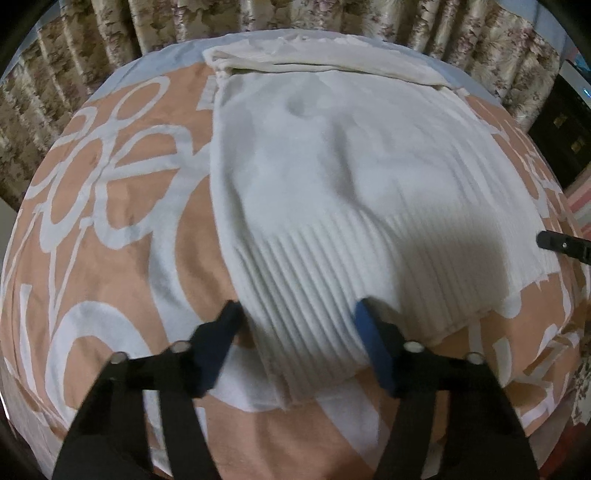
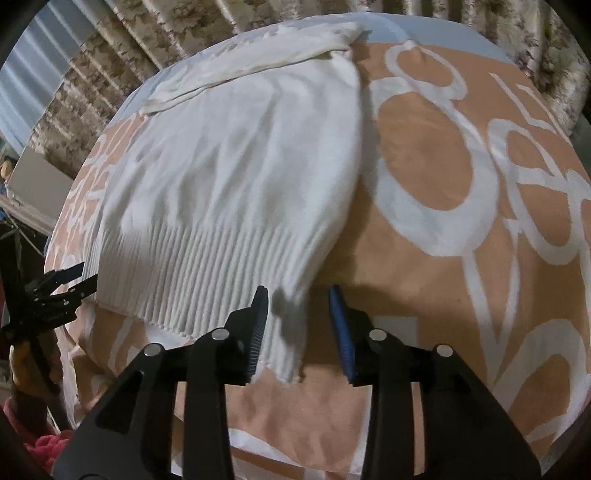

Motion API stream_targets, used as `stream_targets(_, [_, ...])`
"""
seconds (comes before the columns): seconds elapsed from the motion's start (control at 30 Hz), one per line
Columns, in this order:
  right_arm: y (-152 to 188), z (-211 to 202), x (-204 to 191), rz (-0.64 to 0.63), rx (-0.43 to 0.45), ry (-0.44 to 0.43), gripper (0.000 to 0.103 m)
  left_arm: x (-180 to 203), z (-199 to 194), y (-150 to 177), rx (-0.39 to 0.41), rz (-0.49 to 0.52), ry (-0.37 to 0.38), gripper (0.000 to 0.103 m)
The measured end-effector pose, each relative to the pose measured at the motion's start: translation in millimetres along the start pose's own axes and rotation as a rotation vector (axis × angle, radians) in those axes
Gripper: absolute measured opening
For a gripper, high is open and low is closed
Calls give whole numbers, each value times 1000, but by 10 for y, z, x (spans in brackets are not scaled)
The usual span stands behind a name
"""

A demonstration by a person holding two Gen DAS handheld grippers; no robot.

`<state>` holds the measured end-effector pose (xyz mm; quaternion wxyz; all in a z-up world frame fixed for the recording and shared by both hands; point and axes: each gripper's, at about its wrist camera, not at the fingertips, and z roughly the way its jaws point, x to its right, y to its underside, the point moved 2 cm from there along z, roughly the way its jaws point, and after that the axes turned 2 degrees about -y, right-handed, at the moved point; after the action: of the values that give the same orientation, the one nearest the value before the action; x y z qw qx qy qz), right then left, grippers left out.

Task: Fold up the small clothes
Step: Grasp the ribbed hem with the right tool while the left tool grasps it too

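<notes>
Curtains (image 1: 110,33) back a bed (image 1: 110,221) with a white sweater (image 1: 314,177) lying flat. Left gripper (image 1: 295,317) and right gripper (image 2: 299,295), jaws wide, straddle hem corners (image 2: 284,354); next, pinch and fold upward.

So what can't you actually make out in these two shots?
- Left view: left gripper blurred; sweater hem contact unclear.
- Left view: right gripper cut off by the frame edge.
- Both views: collar hidden under the folded sleeve.
- Right view: right gripper open around the hem corner; touch unclear.
</notes>
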<state>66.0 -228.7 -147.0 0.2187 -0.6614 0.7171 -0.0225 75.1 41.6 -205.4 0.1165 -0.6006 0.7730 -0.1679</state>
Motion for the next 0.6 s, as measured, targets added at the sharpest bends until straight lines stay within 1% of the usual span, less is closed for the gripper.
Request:
stream_targets(0.07, [-10, -3, 65, 31, -9, -17, 35, 6, -15, -13, 2, 1, 12, 37])
stream_targets(0.1, [-7, 7, 75, 38, -16, -25, 35, 8, -19, -23, -1, 3, 21, 34])
stream_targets(0.13, [3, 27, 78, 39, -32, -34, 36, 10, -22, -32, -5, 7, 30, 26])
stream_targets(0.17, [14, 51, 54, 31, -44, -38, 36, 13, -26, -34, -9, 9, 37, 22])
stream_targets(0.2, [16, 71, 22, 18, -51, -37, 36, 24, -30, -41, -11, 13, 38, 21])
stream_targets(0.27, [33, 101, -85, -39, -65, -24, 36, 30, -37, -52, -13, 21, 36, 14])
stream_targets(0.3, [33, 111, -116, -58, -66, -14, 25, 21, -43, -44, -12, 21, 37, 14])
stream_targets(0.37, [37, 126, -215, -121, -69, -2, 12, 6, -54, -59, -5, 14, 41, 11])
stream_targets(0.47, [18, 80, -333, -233, -30, 78, 10, -64, -82, -71, 22, -2, 25, 10])
stream_targets(0.53, [-14, 22, -352, -272, 12, 128, 10, -121, -77, -88, 33, -19, 19, 10])
stream_targets(0.6, [-71, -47, -354, -282, 55, 142, 9, -156, -78, -113, 35, -36, 30, 10])
